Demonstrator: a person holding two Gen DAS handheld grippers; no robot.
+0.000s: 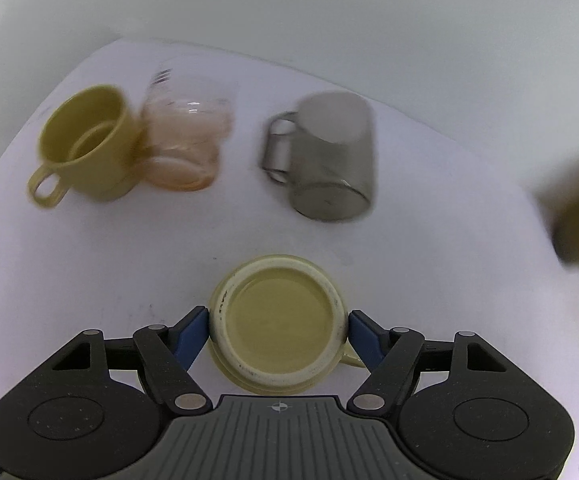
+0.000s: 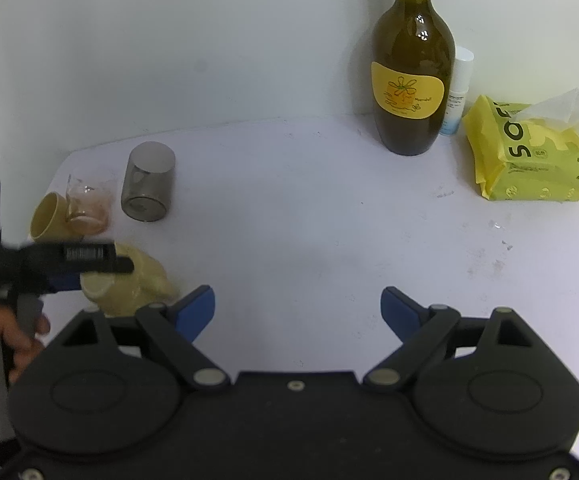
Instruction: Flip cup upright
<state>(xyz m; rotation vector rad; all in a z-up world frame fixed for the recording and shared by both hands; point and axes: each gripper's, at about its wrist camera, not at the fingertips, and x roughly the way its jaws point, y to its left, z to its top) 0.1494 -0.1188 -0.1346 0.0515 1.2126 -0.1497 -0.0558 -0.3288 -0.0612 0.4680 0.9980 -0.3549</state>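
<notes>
A pale yellow cup point(image 1: 279, 320) is upside down, its base facing the left wrist camera. My left gripper point(image 1: 278, 334) is shut on it, blue pads on both sides. In the right wrist view the same cup point(image 2: 137, 280) is tilted in the left gripper point(image 2: 85, 276) at the table's left. My right gripper point(image 2: 297, 312) is open and empty above the bare table middle.
A second yellow cup point(image 1: 85, 144), a pink glass cup point(image 1: 185, 140) and a grey glass mug point(image 1: 325, 156) stand at the back left of the white table point(image 2: 329, 220). A wine bottle point(image 2: 409, 76), a small white bottle point(image 2: 459, 92) and a yellow wipes pack point(image 2: 529, 152) stand at the back right.
</notes>
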